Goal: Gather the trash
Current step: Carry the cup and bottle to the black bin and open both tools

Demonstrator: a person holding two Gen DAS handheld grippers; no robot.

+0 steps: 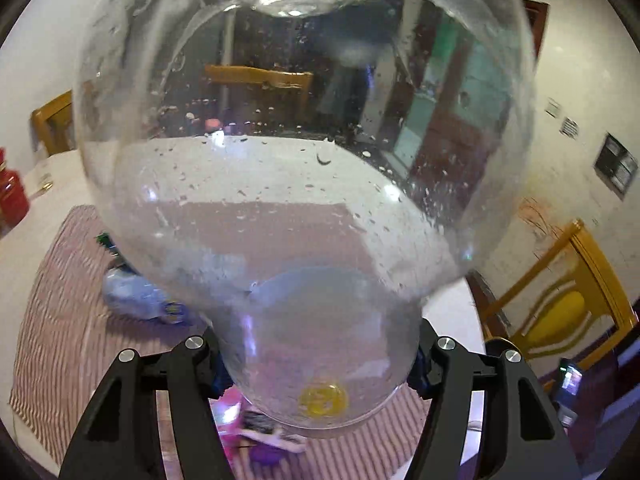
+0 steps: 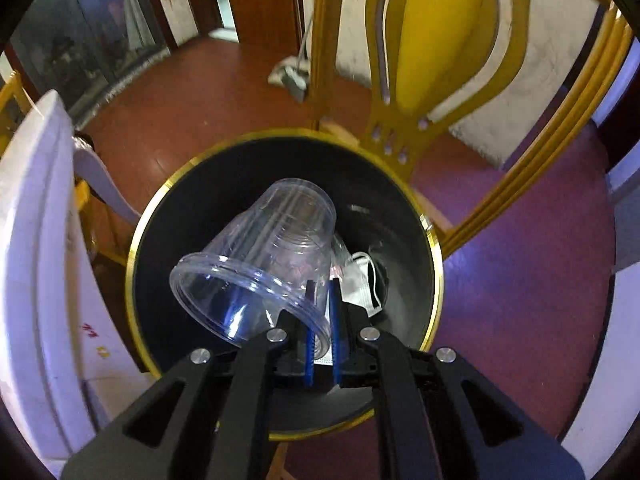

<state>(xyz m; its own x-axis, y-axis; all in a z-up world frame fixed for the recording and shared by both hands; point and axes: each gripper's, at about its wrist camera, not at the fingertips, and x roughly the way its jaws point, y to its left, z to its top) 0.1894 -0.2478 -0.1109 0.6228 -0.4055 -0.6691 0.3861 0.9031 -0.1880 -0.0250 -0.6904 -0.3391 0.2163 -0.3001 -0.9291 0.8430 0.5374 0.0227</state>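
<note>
My left gripper (image 1: 320,364) is shut on a clear plastic bottle (image 1: 304,184) with droplets inside and a yellow cap (image 1: 323,400); it fills most of the left wrist view, held above the table. My right gripper (image 2: 322,300) is shut on the rim of a clear plastic cup (image 2: 264,256), held tilted over the open black trash bin (image 2: 400,200) with a gold rim. A white face mask (image 2: 362,280) lies inside the bin.
A striped cloth (image 1: 60,320) covers the table, with a crumpled blue wrapper (image 1: 136,296) and pink and purple scraps (image 1: 264,440) on it. A red bottle (image 1: 12,196) stands at the left. A yellow chair (image 2: 436,40) and a white chair (image 2: 36,240) flank the bin.
</note>
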